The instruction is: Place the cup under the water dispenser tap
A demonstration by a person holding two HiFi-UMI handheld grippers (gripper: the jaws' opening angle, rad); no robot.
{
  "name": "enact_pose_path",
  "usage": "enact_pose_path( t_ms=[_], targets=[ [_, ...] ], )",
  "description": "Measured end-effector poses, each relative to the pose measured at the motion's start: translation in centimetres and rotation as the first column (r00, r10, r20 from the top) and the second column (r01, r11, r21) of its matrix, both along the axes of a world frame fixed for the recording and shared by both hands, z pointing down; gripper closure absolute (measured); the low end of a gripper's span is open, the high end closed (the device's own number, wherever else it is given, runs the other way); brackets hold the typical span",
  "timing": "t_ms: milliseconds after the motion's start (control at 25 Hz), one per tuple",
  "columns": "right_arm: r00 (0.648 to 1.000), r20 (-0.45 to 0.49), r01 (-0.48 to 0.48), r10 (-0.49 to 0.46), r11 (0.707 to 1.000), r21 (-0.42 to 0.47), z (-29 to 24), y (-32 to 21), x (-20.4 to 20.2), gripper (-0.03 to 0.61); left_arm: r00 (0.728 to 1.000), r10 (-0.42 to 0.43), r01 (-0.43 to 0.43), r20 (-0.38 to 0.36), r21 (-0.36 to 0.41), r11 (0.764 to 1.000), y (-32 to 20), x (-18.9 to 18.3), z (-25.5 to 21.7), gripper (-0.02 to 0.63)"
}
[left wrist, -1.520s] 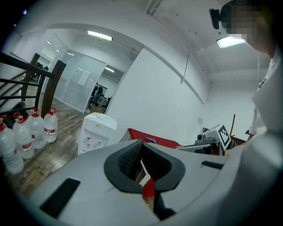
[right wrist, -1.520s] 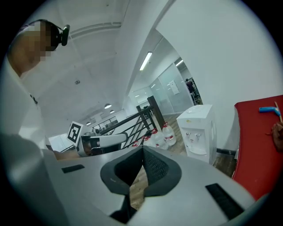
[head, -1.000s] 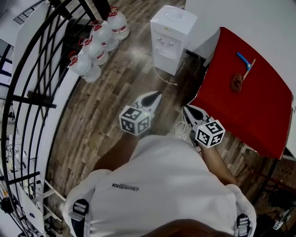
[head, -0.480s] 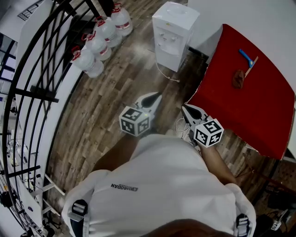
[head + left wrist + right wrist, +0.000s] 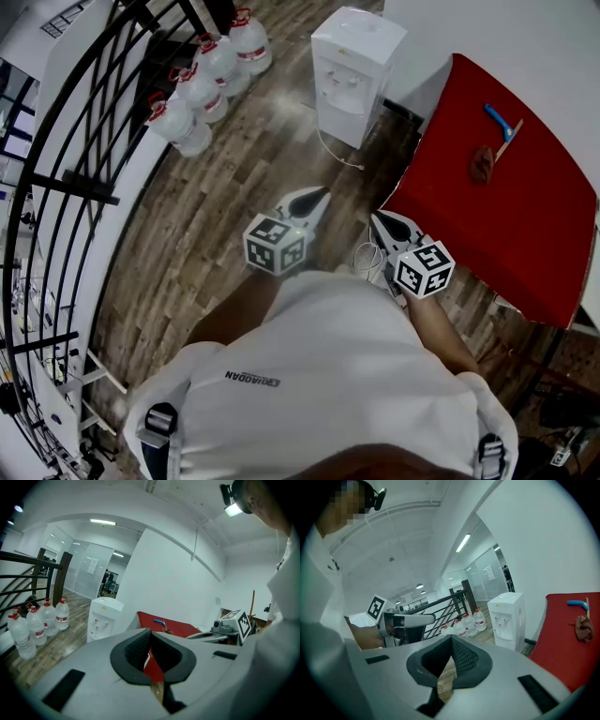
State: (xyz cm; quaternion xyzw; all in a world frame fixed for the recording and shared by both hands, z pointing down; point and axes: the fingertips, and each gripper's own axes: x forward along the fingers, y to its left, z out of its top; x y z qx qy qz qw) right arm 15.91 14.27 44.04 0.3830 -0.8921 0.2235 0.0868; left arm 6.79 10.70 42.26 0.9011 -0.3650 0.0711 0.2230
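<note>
Left hand-held gripper (image 5: 317,194) and right hand-held gripper (image 5: 376,220) are clenched empty; no cup shows, so its handling cannot be judged.

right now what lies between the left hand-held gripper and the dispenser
In the head view, only bare wood floor and a thin white cord trailing from the dispenser lie ahead of the left hand-held gripper.

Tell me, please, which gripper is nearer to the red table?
Right. The right gripper hangs just off the red table's near corner, while the left gripper is farther from it, over the wood floor beyond the right one.
</note>
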Motion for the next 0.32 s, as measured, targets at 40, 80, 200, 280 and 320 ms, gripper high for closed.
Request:
enact_pose_path(
  t_ms=[40, 80, 200, 280, 320],
  targets=[
    [1.0, 0.0, -0.001, 0.001, 1.0, 0.001, -0.01, 0.1, 0.05, 0.557, 1.0, 0.002, -0.002, 0.002, 0.002, 1.0, 0.07, 0.1, -0.1, 0.617],
    [1.0, 0.0, -0.002, 0.002, 1.0, 0.001, -0.02, 0.17, 0.12, 0.557, 1.0, 0.005, -0.005, 0.004, 0.005, 1.0, 0.13, 0.23, -0.2, 0.617],
    [1.0, 0.003, -0.004, 0.004, 1.0, 0.005, -0.05, 0.26, 0.26, 0.557, 1.0, 0.014, -0.014, 0.008, 0.012, 1.0, 0.32, 0.58, -0.37, 0.617],
    [1.0, 0.005, -0.004, 0.004, 1.0, 0.009, -0.12, 0.27, 0.33, 0.557, 1.0, 0.017, -0.017, 0.011, 0.014, 1.0, 0.42, 0.77, -0.41, 0.617],
    [1.0, 0.005, -0.004, 0.004, 1.0, 0.011, -0.17, 0.27, 0.38, 0.557, 1.0, 0.019, -0.019, 0.012, 0.015, 1.0, 0.46, 0.86, -0.43, 0.617]
  ],
)
